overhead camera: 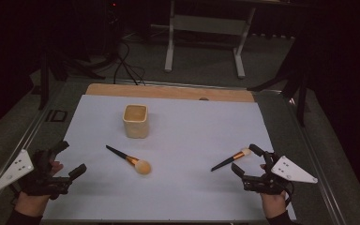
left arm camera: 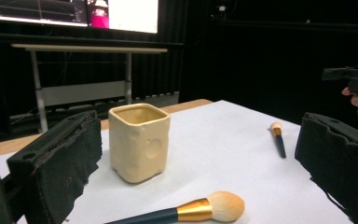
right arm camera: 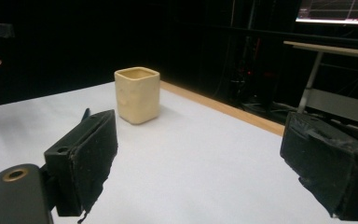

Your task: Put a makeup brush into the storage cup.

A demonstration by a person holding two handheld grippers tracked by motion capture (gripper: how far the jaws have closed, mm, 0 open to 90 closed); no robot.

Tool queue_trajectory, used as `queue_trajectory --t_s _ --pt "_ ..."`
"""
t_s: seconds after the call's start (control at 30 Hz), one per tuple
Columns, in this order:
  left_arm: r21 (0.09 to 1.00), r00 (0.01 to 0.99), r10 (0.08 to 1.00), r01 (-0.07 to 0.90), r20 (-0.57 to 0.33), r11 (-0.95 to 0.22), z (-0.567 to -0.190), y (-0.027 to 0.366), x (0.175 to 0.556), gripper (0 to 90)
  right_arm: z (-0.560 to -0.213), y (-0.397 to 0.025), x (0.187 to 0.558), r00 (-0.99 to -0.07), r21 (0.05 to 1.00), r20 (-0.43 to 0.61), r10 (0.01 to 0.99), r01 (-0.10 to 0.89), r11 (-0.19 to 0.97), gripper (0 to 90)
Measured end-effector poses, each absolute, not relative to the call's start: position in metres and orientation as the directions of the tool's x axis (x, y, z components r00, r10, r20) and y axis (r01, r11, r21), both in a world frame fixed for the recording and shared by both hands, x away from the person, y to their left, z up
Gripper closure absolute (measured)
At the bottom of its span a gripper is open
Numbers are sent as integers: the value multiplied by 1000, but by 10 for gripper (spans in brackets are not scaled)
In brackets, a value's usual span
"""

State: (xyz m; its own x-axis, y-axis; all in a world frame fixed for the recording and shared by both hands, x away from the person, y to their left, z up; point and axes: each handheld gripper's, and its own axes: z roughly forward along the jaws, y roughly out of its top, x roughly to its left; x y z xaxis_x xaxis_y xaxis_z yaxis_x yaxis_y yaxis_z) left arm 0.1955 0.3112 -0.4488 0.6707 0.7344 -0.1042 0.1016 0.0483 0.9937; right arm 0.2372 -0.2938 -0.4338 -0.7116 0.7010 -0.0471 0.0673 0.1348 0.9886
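Observation:
A cream square cup [overhead camera: 135, 120] [left arm camera: 139, 141] [right arm camera: 137, 94] stands upright on the white mat [overhead camera: 192, 140], left of centre and toward the back. A large makeup brush [overhead camera: 130, 160] [left arm camera: 186, 211] with a dark handle, gold ferrule and fluffy head lies in front of the cup. A smaller brush [overhead camera: 231, 159] [left arm camera: 277, 137] lies to the right. My left gripper [overhead camera: 71, 158] [left arm camera: 200, 172] is held open at the mat's near left corner, empty. My right gripper [overhead camera: 246, 159] [right arm camera: 200, 163] is open at the near right, just beside the small brush's head, with nothing between its jaws.
A wooden strip [overhead camera: 168, 91] borders the mat's far edge. Beyond the table stand a white-legged desk frame [overhead camera: 206, 33] and floor cables [overhead camera: 126, 65]. A lit monitor [left arm camera: 74, 11] hangs behind. Dark surroundings flank both sides.

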Motion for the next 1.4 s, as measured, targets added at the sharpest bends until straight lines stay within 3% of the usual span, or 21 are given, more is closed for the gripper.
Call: queue_trajectory --t_s 0.33,0.53,0.63,0.93,1.4 --pt "993 688 720 114 -90 15 -446 307 192 9 -432 -294 236 -720 988 -48 692 70 141 108" --pt "987 703 699 156 -134 32 -441 304 190 8 -432 -294 235 -721 988 -48 691 68 139 108" --pt "986 751 650 168 -117 -16 -431 300 186 8 -432 -294 235 -722 988 -49 690 68 141 108" --pt "981 778 624 166 -68 -99 -413 292 190 22 -431 -293 234 -725 989 -49 687 63 137 108" --pt "972 803 596 152 -15 -179 -398 286 221 251 -430 -292 233 -730 988 -50 681 63 140 108"
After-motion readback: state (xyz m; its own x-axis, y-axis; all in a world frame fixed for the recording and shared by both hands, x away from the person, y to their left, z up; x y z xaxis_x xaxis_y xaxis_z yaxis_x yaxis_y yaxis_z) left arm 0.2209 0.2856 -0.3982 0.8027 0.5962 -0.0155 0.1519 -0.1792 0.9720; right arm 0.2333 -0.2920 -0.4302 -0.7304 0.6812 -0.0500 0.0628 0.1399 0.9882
